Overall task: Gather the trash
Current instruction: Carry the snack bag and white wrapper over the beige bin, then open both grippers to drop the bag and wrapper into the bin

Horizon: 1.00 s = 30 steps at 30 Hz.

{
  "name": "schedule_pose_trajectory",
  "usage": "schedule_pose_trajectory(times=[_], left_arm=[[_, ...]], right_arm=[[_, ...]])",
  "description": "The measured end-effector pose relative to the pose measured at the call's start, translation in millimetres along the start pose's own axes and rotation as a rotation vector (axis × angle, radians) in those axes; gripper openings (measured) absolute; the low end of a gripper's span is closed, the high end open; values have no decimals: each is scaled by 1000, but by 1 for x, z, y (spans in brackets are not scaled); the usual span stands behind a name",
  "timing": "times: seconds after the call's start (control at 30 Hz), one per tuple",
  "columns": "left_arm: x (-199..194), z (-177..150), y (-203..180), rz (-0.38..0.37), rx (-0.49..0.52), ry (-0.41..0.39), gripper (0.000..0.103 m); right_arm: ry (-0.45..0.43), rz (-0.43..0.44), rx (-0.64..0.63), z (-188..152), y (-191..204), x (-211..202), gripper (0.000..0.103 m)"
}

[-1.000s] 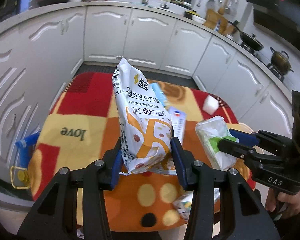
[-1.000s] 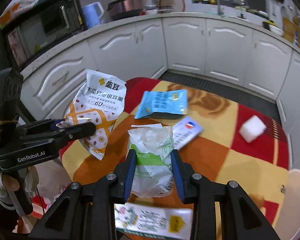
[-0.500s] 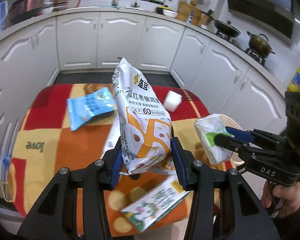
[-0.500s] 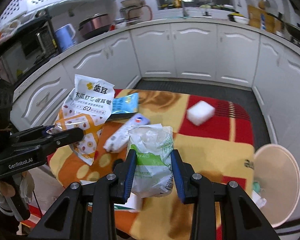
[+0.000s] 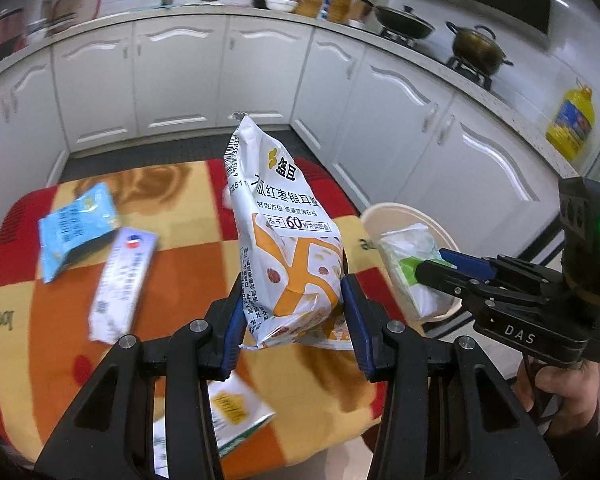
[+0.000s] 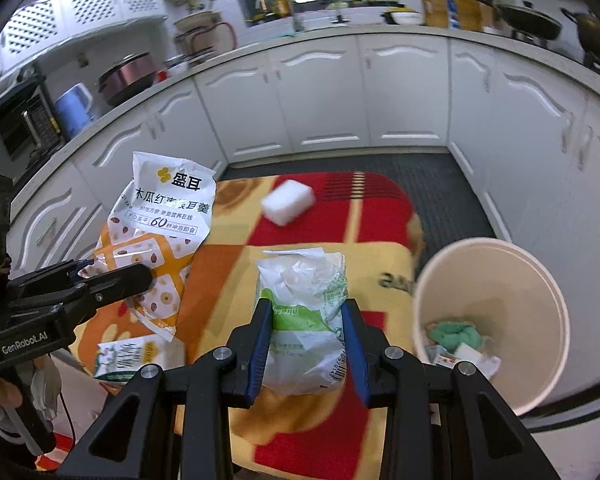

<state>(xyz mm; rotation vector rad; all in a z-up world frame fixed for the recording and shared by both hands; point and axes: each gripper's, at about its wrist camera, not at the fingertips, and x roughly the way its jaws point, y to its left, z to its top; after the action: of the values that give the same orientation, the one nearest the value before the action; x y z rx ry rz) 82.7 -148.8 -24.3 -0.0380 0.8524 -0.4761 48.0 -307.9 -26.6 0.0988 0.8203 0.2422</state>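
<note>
My left gripper (image 5: 292,320) is shut on a white and orange snack bag (image 5: 288,240), held upright above the table; the bag also shows in the right wrist view (image 6: 160,232). My right gripper (image 6: 306,340) is shut on a crumpled white and green plastic packet (image 6: 304,312), held above the table's right side beside the cream trash bin (image 6: 540,280). In the left wrist view the packet (image 5: 412,264) hangs in front of the bin (image 5: 400,212). The bin holds some green and white trash (image 6: 456,336).
On the red, orange and yellow tablecloth (image 5: 172,264) lie a blue packet (image 5: 74,232), a white flat packet (image 5: 122,284), a green and white carton (image 5: 228,416) at the near edge and a white sponge block (image 6: 288,202). White kitchen cabinets (image 6: 400,92) ring the table.
Both grippers have swung to the right with their loads. The trash bin has come closer and now sits just right of the right gripper's packet.
</note>
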Motion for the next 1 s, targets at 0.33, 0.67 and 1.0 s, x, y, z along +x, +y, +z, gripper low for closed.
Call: schedule_pose_trajectory(times=[0.33,0.67,1.0], left_arm=[[47,4,-52,-56,49,69,43],[97,9,-93,-111,77,134,43],[152,7,-116,-131,60,202,43]], right_arm=[[5,-69,103,-15,-62,-10,34],[41,-140,228,-39,-132,-1,34],[105,-163,360,-65,-184,27,34]])
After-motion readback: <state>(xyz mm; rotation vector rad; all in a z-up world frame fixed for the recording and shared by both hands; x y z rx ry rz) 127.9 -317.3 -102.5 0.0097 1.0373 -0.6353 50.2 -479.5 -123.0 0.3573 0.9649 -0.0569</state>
